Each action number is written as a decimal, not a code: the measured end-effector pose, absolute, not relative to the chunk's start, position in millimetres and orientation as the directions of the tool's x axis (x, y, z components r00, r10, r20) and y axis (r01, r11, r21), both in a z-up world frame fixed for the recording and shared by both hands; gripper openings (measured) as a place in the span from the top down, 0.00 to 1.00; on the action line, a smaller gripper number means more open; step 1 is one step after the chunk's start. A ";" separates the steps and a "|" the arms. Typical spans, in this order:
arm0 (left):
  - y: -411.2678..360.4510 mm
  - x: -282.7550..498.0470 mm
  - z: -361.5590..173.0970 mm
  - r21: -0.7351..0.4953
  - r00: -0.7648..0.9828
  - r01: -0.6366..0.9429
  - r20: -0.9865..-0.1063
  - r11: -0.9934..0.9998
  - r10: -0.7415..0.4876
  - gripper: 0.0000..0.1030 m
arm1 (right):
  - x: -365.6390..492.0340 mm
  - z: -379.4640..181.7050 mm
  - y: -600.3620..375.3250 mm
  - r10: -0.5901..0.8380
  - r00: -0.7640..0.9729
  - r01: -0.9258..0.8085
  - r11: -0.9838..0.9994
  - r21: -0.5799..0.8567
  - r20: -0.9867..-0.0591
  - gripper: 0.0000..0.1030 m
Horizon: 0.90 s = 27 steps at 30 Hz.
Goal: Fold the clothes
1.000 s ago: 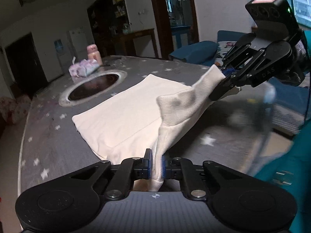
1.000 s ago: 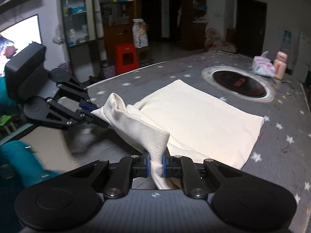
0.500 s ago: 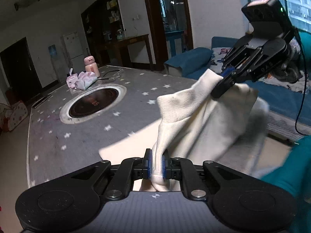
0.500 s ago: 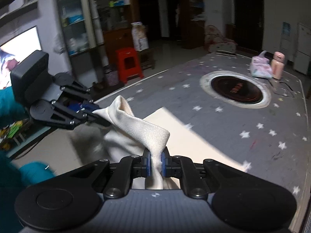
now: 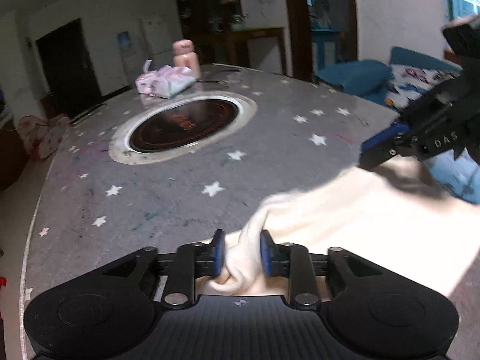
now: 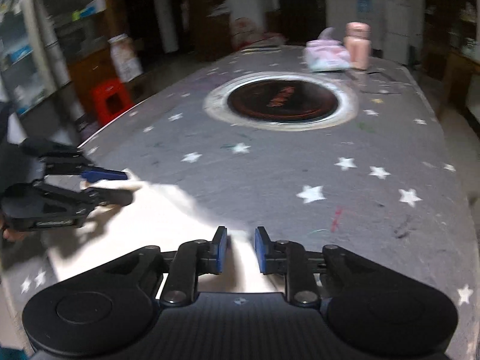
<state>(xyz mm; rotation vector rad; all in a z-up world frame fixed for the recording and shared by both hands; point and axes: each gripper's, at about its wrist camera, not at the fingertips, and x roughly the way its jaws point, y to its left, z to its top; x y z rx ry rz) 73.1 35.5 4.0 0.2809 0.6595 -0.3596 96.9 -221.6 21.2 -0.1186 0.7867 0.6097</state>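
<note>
A cream cloth (image 5: 360, 216) lies folded on the near part of the grey star-print table (image 5: 150, 204). In the left wrist view my left gripper (image 5: 240, 240) is opening, and a bunched fold of the cloth stands loose between its blue pads. My right gripper (image 5: 369, 156) reaches in from the right over the cloth's far corner. In the right wrist view my right gripper (image 6: 240, 237) is opening too, low over the cloth (image 6: 135, 228), which lies flat under the gap. My left gripper (image 6: 127, 186) shows at the left with the cloth's edge between its fingers.
A round dark hotplate (image 5: 186, 126) is set in the table's middle. Beyond it stand a pink bottle (image 5: 186, 57) and a tissue pack (image 5: 163, 81). A red stool (image 6: 109, 99) stands off the table's left side, and a blue sofa (image 5: 354, 78) behind.
Both grippers carried the lifted cloth edge across and down onto the table. Their jaws, shut on the cloth before, now stand apart.
</note>
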 end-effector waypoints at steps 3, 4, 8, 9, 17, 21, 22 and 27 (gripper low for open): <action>41.3 73.3 8.6 0.139 0.750 0.380 -0.625 0.914 -0.217 0.57 | 89.8 28.9 -233.4 0.457 0.590 -0.527 0.842 0.111 -0.666 0.81; 44.0 74.6 9.9 0.136 0.755 0.367 -0.621 0.920 -0.210 0.55 | 82.1 33.7 -235.6 0.463 0.601 -0.533 0.840 0.105 -0.651 0.81; 55.6 80.9 16.5 0.121 0.787 0.286 -0.596 0.950 -0.161 0.55 | 52.2 42.0 -236.1 0.495 0.598 -0.568 0.817 0.103 -0.631 0.81; 58.8 80.6 18.9 0.114 0.794 0.269 -0.588 0.956 -0.153 0.56 | 49.2 36.9 -235.2 0.492 0.590 -0.567 0.817 0.106 -0.640 0.81; 72.2 50.6 37.5 0.057 0.818 0.243 -0.549 0.968 -0.173 0.65 | 53.6 18.4 -245.2 0.450 0.585 -0.482 0.862 0.158 -0.675 0.82; 55.2 43.5 35.0 0.020 0.779 0.336 -0.568 0.942 -0.266 0.65 | 53.8 34.9 -234.6 0.498 0.583 -0.526 0.833 0.169 -0.642 0.82; 48.9 45.2 32.7 0.018 0.769 0.356 -0.574 0.934 -0.282 0.65 | 57.4 36.0 -228.7 0.511 0.576 -0.535 0.826 0.178 -0.638 0.82; 26.0 65.1 16.9 0.006 0.732 0.386 -0.611 0.922 -0.303 0.66 | 78.5 23.3 -207.0 0.521 0.543 -0.533 0.820 0.209 -0.659 0.82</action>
